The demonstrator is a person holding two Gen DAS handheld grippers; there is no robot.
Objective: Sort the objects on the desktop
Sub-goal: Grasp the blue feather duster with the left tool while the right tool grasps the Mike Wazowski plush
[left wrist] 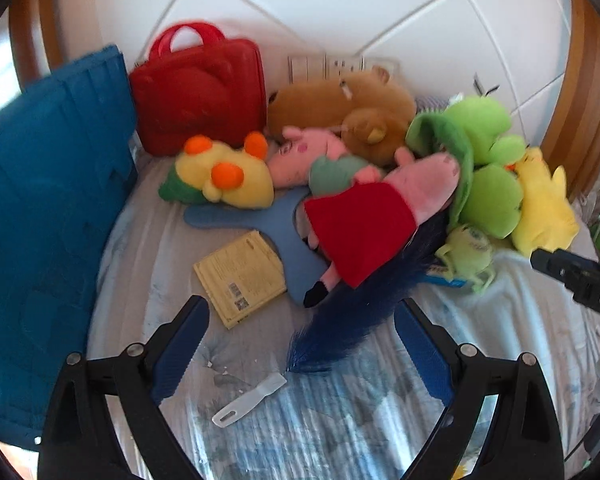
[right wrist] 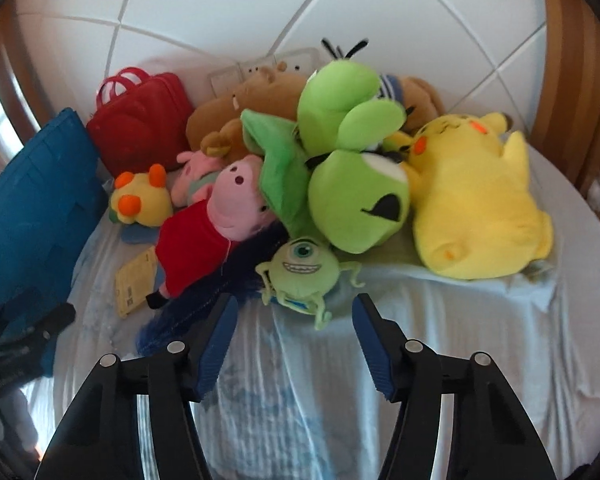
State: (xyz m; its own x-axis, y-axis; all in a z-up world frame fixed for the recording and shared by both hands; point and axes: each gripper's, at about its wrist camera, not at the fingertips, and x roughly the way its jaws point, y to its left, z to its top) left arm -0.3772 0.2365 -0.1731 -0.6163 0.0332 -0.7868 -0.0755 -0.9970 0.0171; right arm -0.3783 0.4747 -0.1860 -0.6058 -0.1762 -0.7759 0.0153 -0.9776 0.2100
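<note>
Only the left view shows a white clip (left wrist: 249,400); both hand-held grippers spread, empty.

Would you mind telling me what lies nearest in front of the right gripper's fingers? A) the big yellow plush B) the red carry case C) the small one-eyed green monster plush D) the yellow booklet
C: the small one-eyed green monster plush lies just beyond the right gripper, whose jaws stand apart around nothing.
</note>
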